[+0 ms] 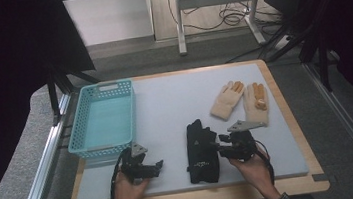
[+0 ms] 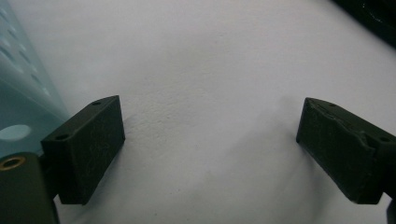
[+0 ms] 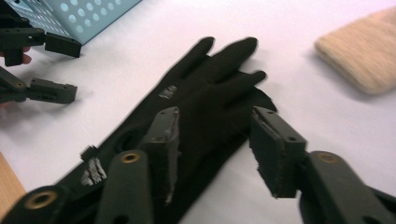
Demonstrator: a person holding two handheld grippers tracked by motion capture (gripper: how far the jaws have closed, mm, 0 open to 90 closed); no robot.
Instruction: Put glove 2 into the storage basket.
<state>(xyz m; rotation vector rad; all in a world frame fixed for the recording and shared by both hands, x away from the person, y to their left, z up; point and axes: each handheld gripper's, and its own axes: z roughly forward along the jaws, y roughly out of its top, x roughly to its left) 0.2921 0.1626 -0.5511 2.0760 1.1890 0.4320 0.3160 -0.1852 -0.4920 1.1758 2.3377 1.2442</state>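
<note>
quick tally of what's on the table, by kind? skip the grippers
Black gloves: 1 visible as a black glove, lying flat; whether a second lies stacked under it cannot be told.
Beige knit gloves: 2, the left beige glove and the right beige glove, side by side.
Baskets: 1, a light blue perforated basket.
Total: 4 things on the table.
</note>
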